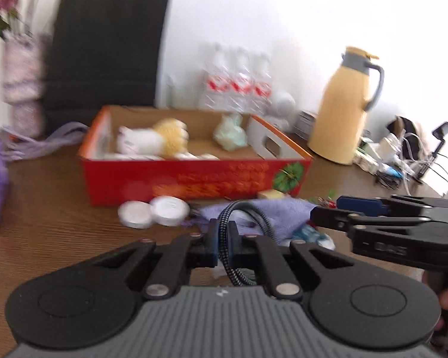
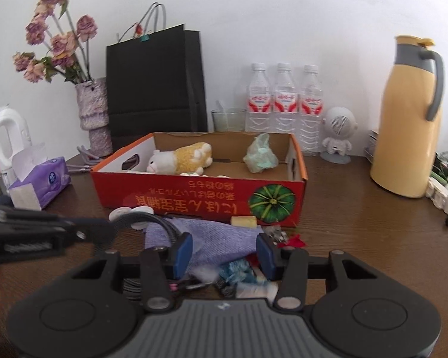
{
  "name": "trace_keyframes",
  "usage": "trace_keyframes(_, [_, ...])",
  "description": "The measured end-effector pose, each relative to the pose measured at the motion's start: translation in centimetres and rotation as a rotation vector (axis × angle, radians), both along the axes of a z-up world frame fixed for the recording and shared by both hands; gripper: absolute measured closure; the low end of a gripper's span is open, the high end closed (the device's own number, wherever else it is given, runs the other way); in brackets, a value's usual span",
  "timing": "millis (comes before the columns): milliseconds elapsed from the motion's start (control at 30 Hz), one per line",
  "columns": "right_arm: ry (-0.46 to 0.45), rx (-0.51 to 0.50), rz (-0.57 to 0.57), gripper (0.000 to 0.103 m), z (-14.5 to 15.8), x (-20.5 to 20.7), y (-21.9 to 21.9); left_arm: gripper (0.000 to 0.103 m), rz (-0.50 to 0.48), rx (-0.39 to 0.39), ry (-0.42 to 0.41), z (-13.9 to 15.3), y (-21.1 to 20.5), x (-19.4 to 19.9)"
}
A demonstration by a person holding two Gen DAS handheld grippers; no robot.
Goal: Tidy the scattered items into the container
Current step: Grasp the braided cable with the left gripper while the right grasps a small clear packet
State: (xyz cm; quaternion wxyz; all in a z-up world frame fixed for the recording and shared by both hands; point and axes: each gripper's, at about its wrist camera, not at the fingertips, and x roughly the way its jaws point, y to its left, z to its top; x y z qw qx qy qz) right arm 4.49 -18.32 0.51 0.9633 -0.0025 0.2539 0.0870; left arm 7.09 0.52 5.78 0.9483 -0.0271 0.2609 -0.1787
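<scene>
Across the lower half of both views spreads the brown wooden worktop point(image 2: 358, 223), and at its middle stands the red cardboard box point(image 2: 194, 194) with a pumpkin printed on its near wall. Inside the box lie a white-and-yellow plush toy point(image 2: 182, 159) toward the left and a pale green crumpled lump point(image 2: 259, 155) toward the right. Just below the box, at the centre of the right wrist view, a purple cloth point(image 2: 209, 238) lies flat on the worktop among small scattered bits, with two white round tins point(image 1: 152, 210) just left of it and a yellow block point(image 2: 243, 221) touching the box's foot.

At the bottom centre of the left wrist view, the left tongs point(image 1: 222, 238) are clenched on a braided black cable point(image 1: 224, 249), which arches up over the cloth. The right tongs point(image 2: 224, 252) stand partly parted above the cloth's near edge; I cannot tell whether their blue pads point(image 2: 183, 246) press on anything.
</scene>
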Motion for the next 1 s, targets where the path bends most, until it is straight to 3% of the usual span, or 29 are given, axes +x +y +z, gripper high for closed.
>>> trace_keyframes(133, [0.008, -0.006, 0.069, 0.065, 0.2, 1.8, 1.3, 0.097, 0.04, -0.067, -0.003, 1.5, 4.7, -2.3])
trace_keyframes(233, [0.049, -0.039, 0.136, 0.079, -0.9, 3.8, 3.1, 0.097, 0.091, -0.069, 0.06, 0.5, 6.9, -2.0])
trace_keyframes(367, [0.103, -0.147, 0.141, 0.079, -3.3, 6.2, 5.0, 0.097, 0.122, -0.035, 0.144, -1.7, 7.7, -1.2])
trace_keyframes(467, [0.133, -0.162, 0.144, 0.078, -4.2, 6.8, 5.4, 0.095, 0.119, -0.007, 0.186, -3.0, 7.5, -0.7])
trace_keyframes(600, [0.14, -0.122, 0.144, 0.087, -4.0, 6.7, 5.1, 0.051, 0.075, 0.03, 0.169, -3.4, 6.7, 0.2])
trace_keyframes(633, [0.134, -0.107, 0.14, 0.088, -3.7, 6.6, 5.0, 0.051, 0.059, 0.044, 0.168, -3.4, 6.3, 0.7])
trace_keyframes(800, [0.067, -0.06, 0.104, 0.088, -1.1, 4.9, 4.1, 0.058, 0.034, 0.157, 0.2, -4.1, 3.9, 2.6])
trace_keyframes(900, [0.037, -0.034, 0.09, 0.088, 0.4, 3.1, 3.4, 0.093, 0.071, 0.19, 0.194, -4.4, 3.9, 2.1])
trace_keyframes(1000, [0.023, -0.006, 0.075, 0.088, 1.2, 0.9, 2.6, 0.097, 0.097, 0.116, 0.158, -3.6, 4.4, 0.1])
